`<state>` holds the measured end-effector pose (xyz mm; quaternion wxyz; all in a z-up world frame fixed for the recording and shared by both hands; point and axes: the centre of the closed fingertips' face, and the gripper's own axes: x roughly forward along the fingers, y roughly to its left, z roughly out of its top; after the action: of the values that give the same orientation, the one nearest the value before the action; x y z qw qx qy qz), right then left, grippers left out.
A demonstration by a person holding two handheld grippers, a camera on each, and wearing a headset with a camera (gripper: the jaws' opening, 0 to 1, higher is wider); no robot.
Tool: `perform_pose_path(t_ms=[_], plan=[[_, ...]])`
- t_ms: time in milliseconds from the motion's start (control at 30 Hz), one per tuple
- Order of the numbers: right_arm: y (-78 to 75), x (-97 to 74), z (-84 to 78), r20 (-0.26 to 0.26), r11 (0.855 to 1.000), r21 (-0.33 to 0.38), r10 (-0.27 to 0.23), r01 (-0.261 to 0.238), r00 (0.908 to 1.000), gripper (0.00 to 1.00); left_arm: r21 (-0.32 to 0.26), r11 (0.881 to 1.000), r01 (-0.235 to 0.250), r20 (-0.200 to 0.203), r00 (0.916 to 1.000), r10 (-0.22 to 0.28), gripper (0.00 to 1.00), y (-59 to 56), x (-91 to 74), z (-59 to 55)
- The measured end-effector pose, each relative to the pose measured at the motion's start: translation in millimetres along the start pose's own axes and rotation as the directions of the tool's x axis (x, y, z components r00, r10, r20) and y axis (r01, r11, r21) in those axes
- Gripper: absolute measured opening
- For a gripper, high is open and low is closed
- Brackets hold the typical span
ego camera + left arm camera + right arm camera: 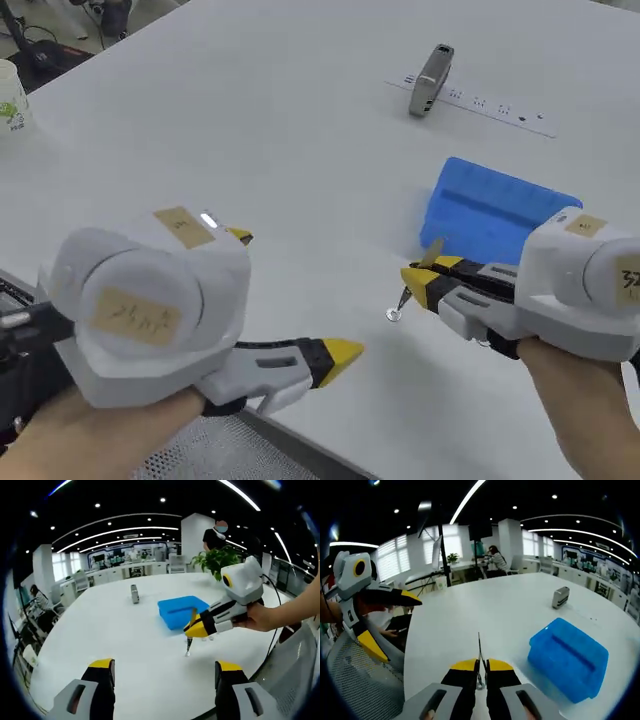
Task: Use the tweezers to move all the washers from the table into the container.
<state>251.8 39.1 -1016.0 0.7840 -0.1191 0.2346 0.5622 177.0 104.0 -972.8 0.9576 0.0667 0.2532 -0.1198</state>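
1. I saw my right gripper with its jaws clamped together on the tweezers, which pointed steeply down from the yellow jaw tips toward the table.
2. In the right gripper view the two jaws pinched the thin tweezers between them, and the blades ran straight ahead of the gripper.
3. One small washer lay on the table right under the tweezer tip. I could not tell whether the tip touched it.
4. The blue container sat just behind and beside the right gripper. In the right gripper view it lay ahead and to the right of the jaws.
5. My left gripper hung off to the left of the right one, its jaws spread wide with nothing between them.
6. In the left gripper view its own jaws stood far apart, and the right gripper came in from the right with the tweezers hanging below it, in front of the container.
7. Well beyond both grippers a grey adapter sat on a power strip.
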Motion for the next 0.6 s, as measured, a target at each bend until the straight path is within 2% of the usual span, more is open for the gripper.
perform_pose_path(t_ms=[67, 167, 267, 500, 600], plan=[[-0.4, 0.3, -2.2, -0.006, 1.0, -0.011, -0.006, 0.006, 1.0, 0.02, -0.014, 0.999, -0.031, -0.011, 0.9995, 0.031, 0.85, 5.1, 2.9, -2.2], [0.5, -0.4, -1.1, 0.003, 1.0, 0.014, 0.0, 0.0, 1.0, 0.03, -0.023, 0.999, -0.038, -0.033, 0.9988, 0.037, 0.84, 5.7, 2.9, -7.2], [1.2, -0.8, -0.5, 0.01, 1.0, 0.022, -0.003, 0.003, 0.9999, 0.03, 0.0, 0.999, -0.037, -0.063, 0.9973, 0.037, 0.85, 4.2, 5.5, -12.6], [5.3, -3.7, -3.1, 0.021, 0.999, 0.036, -0.012, 0.011, 0.9997, 0.03, 0.051, 0.995, -0.081, -0.085, 0.9928, 0.085, 0.89, 12.4, 5.1, -18.4], [7.9, -4.4, -4.5, 0.017, 1.0, -0.008, -0.016, 0.016, 0.9997, 0.03, 0.067, 0.994, -0.088, -0.093, 0.9911, 0.094, 0.89, 13.7, 5.5, -20.1]])
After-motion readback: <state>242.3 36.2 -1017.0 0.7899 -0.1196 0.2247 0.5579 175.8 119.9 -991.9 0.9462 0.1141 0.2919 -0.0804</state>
